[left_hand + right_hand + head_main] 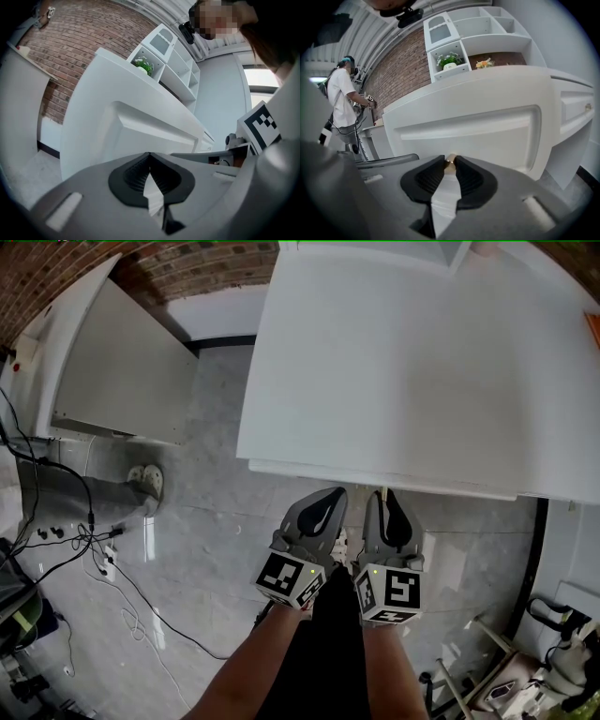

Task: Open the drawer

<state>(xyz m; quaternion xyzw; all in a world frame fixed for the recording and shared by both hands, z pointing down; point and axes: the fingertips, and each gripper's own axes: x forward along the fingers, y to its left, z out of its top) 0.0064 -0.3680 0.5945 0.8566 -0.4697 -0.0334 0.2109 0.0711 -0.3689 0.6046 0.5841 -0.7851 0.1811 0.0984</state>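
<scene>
A white drawer (487, 131) front faces the person, set under the overhanging top of a white table (394, 362), with its long side running left to right. The right gripper (386, 498) points at it, and its jaws pinch a small brass knob (450, 161) at the panel's middle. The knob sticks straight out toward the jaws, so the pull would likely run straight back toward the person. The left gripper (330, 498) sits just beside the right one, its jaws closed together on nothing. Only the right gripper view shows the knob; in the head view the table top hides both drawer front and knob
</scene>
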